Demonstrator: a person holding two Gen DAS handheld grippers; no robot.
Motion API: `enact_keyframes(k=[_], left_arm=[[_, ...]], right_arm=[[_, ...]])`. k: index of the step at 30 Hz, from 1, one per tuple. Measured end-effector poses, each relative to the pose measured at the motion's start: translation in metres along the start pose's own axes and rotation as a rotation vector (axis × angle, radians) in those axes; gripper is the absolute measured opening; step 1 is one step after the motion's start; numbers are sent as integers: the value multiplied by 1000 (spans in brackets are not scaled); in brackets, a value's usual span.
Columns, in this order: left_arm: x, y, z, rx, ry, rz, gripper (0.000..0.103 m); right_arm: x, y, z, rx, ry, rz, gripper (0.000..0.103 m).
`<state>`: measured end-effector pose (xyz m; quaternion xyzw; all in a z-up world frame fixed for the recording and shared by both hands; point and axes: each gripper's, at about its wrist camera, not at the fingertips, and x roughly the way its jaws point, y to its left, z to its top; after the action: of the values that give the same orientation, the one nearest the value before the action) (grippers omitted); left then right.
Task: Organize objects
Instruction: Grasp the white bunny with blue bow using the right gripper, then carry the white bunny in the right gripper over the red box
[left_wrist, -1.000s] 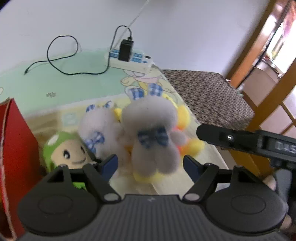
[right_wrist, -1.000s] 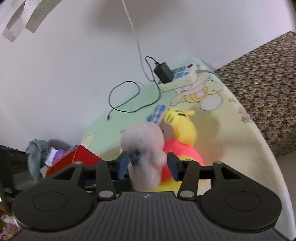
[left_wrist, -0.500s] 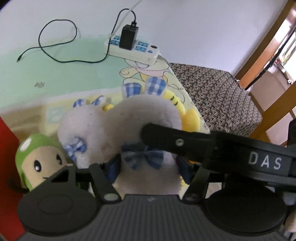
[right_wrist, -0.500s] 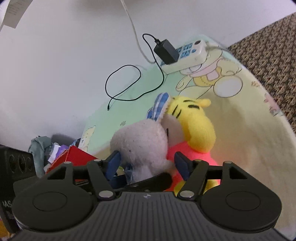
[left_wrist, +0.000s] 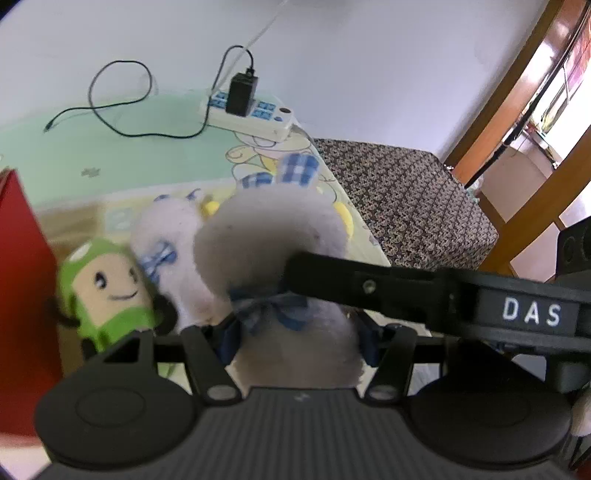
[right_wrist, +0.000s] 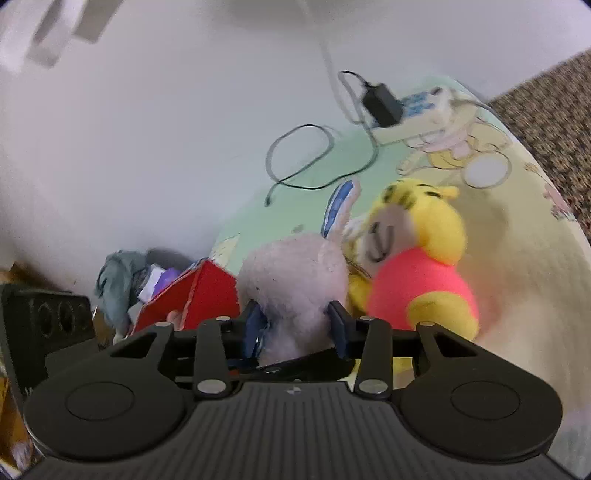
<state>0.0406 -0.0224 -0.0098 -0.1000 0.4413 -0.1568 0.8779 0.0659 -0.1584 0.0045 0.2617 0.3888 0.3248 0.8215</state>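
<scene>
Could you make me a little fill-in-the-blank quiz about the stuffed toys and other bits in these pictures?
1. The black charger is plugged into a white ____.
2. The yellow bear wears a ____ shirt.
3. The grey plush bunny has a checked ____ at its neck.
4. The smiling plush doll wears a ____ cap.

Missing words: power strip; pink; bow; green

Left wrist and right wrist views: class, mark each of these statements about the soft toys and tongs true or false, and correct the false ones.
1. The grey plush rabbit sits between the closing left tongs. True.
2. The yellow bear wears a green top. False: it is pink-red.
3. A black adapter is plugged into the power strip. True.
4. The green plush lies right of the rabbit. False: left, beside the red box.
</scene>
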Motion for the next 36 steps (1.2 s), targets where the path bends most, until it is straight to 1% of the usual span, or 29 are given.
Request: enact_keyframes(k=[4,7,13,18,20,23,28,31,36], left_arm=[[-22,8,-5,-20,-28,7,60],[-44,19,-5,-36,-62,5,60],[-90,46,-1,-11,-160,19,60],[-129,82,-7,-7,-211,38,60],[-144,99,-9,-11,-223,47,60],[-161,124,-15,-15,-234,84,60],[-184,172,-23,-56,-246,130,60],[-194,199,-28,-70,-249,164,60],[-198,243,-34,-101,-228,211,60]], right_arm=[[0,23,-7,-66,0,42,35],[5,38,-7,-80,0,66,33],[19,84,-9,-114,-34,116,33],[42,131,-21,-168,-51,144,33],[54,149,-27,-189,-50,159,33],[78,173,-38,-211,-33,177,33],[116,207,-53,-248,5,209,33],[142,223,-59,-258,33,229,33],[179,243,-74,-283,75,223,33]])
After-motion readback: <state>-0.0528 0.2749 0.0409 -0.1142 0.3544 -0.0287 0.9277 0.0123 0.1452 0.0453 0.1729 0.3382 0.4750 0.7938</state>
